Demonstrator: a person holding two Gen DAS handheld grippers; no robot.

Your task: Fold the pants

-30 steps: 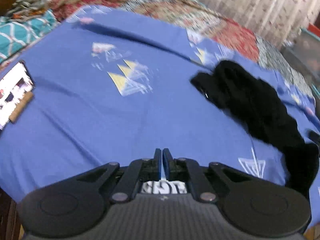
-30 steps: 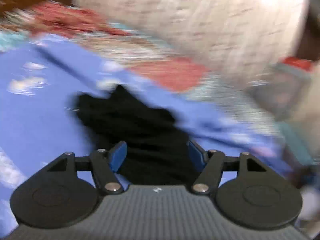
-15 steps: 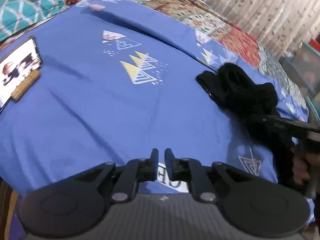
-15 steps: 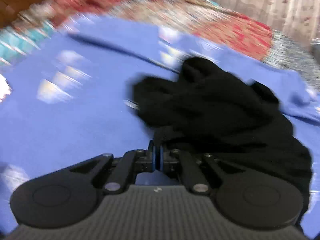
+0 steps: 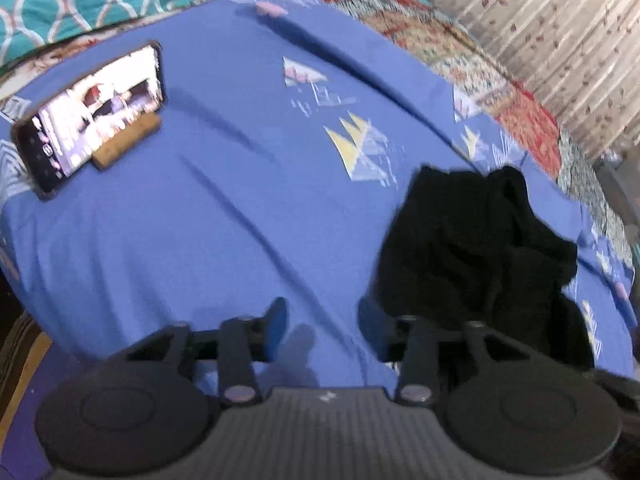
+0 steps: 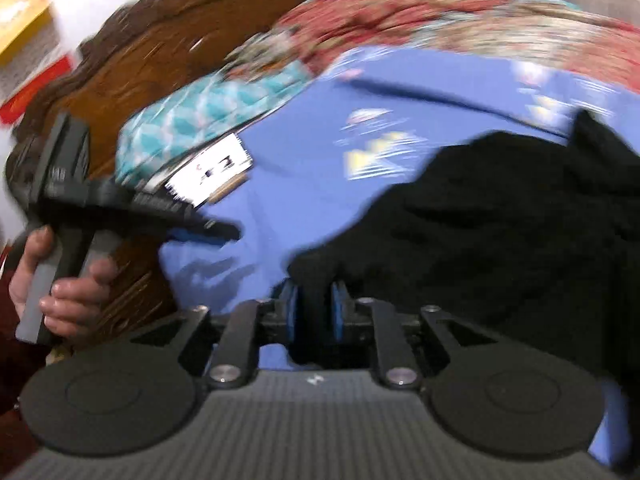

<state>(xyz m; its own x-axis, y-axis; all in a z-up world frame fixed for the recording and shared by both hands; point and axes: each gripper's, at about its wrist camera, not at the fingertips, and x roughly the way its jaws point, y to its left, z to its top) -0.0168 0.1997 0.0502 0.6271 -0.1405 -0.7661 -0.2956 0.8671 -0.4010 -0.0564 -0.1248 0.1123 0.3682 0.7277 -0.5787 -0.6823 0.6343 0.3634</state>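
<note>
Plainly the black pants (image 5: 476,248) lie crumpled on the blue bedsheet (image 5: 240,220), soft and light, likely to sag and bunch; I'd take them at the waistband or a hem. Left tongs (image 5: 320,328) have just been opening, holding nothing; right tongs (image 6: 314,308) pinch a fold, jaws just eased slightly wider

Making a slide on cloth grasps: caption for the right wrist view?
Right hand-held gripper pinches an edge of the crumpled black pants on the blue bedsheet.
</note>
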